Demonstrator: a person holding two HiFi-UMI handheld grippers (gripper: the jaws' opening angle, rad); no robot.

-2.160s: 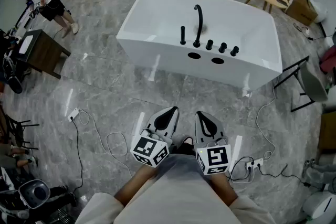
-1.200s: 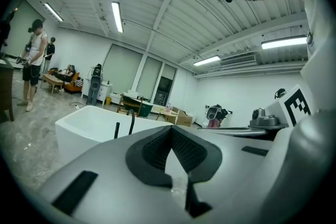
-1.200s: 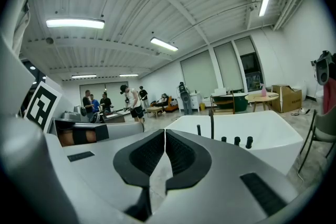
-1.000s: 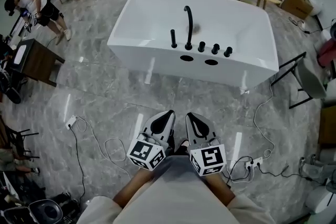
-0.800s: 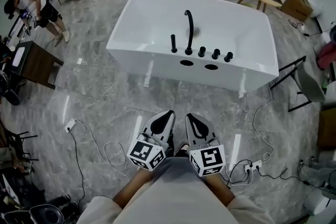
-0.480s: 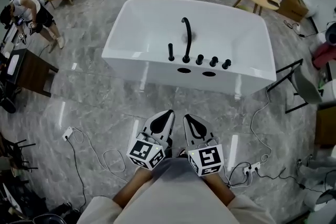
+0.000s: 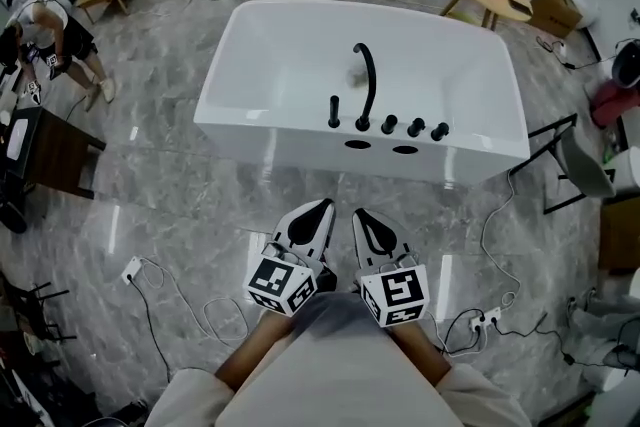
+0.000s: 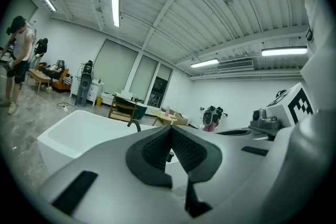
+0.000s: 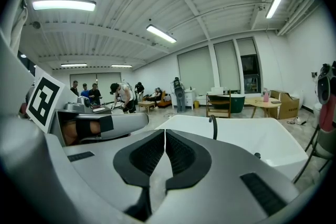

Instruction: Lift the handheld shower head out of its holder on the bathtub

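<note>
We log the bathtub (image 7: 250, 23) nearer than a second ago, shower head (image 7: 334, 111) unlifted at upper centre, left hand-held gripper (image 7: 326, 206) and right hand-held gripper (image 7: 358, 213) both pressed together, empty, short of reach.

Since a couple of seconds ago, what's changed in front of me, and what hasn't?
The person carrying the tongs has walked closer to the bathtub: in the head view the gap between its near side and the left tongs and right tongs has shrunk. Nothing was taken hold of or let go. Unchanged: both tongs shut, empty and side by side; the shower head upright on the tub's near edge.
</note>
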